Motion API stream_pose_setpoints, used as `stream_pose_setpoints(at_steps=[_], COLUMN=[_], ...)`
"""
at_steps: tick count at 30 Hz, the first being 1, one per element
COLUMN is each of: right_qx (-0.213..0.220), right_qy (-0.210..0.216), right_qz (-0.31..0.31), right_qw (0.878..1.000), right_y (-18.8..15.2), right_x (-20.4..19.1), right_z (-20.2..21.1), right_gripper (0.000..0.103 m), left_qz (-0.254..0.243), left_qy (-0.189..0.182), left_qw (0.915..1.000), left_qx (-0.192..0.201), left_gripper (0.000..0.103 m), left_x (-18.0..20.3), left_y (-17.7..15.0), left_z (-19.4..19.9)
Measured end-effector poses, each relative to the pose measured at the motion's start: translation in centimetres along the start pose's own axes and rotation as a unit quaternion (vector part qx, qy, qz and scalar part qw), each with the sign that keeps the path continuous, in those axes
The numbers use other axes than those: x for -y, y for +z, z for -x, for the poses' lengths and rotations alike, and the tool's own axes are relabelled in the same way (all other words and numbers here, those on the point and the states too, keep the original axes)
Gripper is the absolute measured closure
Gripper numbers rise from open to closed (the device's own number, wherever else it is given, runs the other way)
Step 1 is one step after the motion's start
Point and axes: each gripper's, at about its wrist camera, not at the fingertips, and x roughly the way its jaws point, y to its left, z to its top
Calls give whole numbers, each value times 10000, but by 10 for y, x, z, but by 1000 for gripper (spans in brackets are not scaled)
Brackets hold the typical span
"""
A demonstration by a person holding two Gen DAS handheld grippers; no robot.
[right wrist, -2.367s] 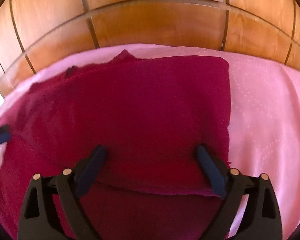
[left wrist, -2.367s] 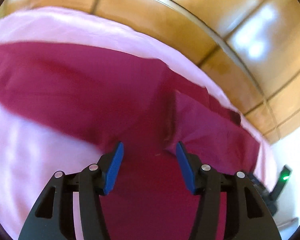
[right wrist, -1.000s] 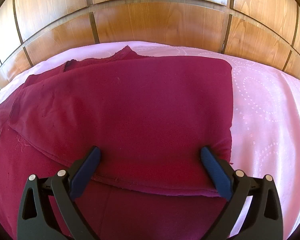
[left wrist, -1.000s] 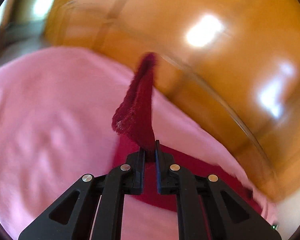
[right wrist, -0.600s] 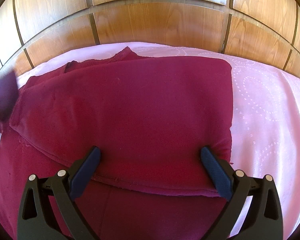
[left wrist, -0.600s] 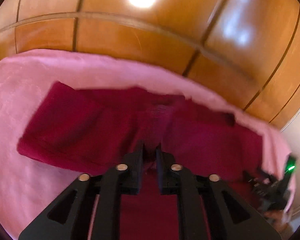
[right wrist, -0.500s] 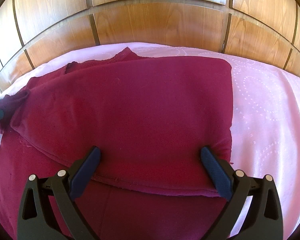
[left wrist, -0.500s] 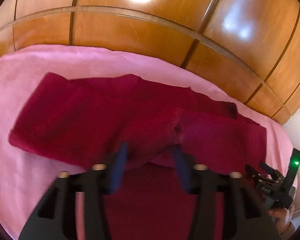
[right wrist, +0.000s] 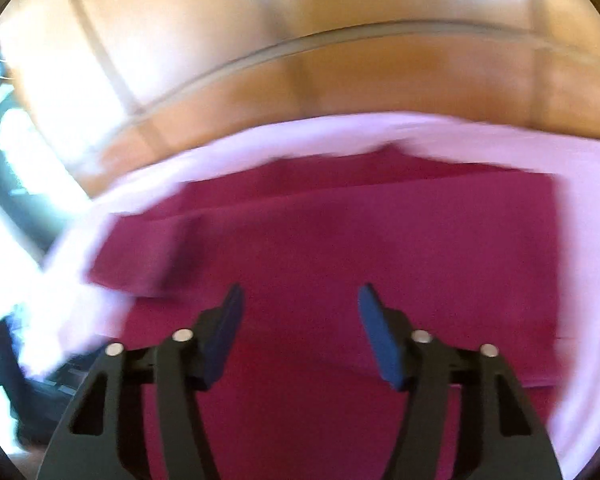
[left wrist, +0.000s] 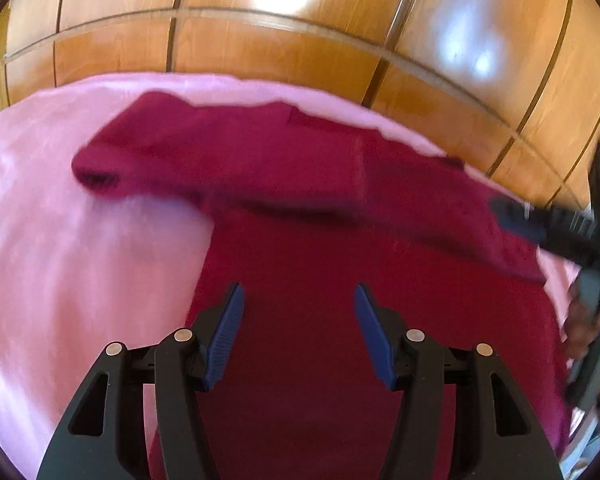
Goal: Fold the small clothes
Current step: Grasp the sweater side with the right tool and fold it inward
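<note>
A dark red garment (left wrist: 340,208) lies partly folded on the pink sheet (left wrist: 80,280), a sleeve laid across its upper part. My left gripper (left wrist: 298,320) hovers over the garment's near part, open, with nothing between its blue pads. At the right edge of the left wrist view my right gripper (left wrist: 540,224) reaches over the garment's right side, held by a hand (left wrist: 588,320). The right wrist view is blurred: the right gripper (right wrist: 300,320) hangs above the garment (right wrist: 380,232). Its jaws are closing, about half apart, and they hold no cloth.
Glossy wooden panels (left wrist: 260,40) rise behind the bed. Pink sheet (right wrist: 588,240) shows to the right of the garment. A dark blurred shape (right wrist: 20,380) sits at the lower left of the right wrist view, beyond the sheet's edge.
My left gripper carried the sleeve over the garment, let it go, opened and drew back. My right gripper stayed wide open, then narrowed its jaws and swung up and left off the fold.
</note>
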Motion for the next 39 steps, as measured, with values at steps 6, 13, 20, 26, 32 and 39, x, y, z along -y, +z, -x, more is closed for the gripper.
stream_pose_setpoints(at_steps=[6, 13, 20, 26, 32, 39], right_qx=[-732, -650, 700, 982, 505, 230], right_qy=[675, 229, 220, -435, -1158, -1422], right_qz=[-284, -49, 473, 113, -642, -1166], right_qw=[9946, 9976, 9962, 9942, 9899, 9827], right_y=[15, 25, 57, 47, 12, -21], right_x=[-49, -80, -85, -15, 70, 110], right_z=[-80, -98, 13, 57, 42, 27], right_gripper=[49, 94, 95, 95, 95, 95], left_qz=[106, 34, 62, 23, -28, -227], left_qy=[-317, -401, -473, -419, -329, -113], left_qw=[9994, 9992, 9989, 9991, 9995, 9994], left_qx=[-39, 42, 48, 35, 11, -217], left_gripper=[35, 30, 28, 28, 28, 28], left_x=[-10, -9, -11, -7, -1, 11], left_y=[-9, -12, -15, -15, -14, -6], left_z=[-7, -8, -6, -6, -11, -7])
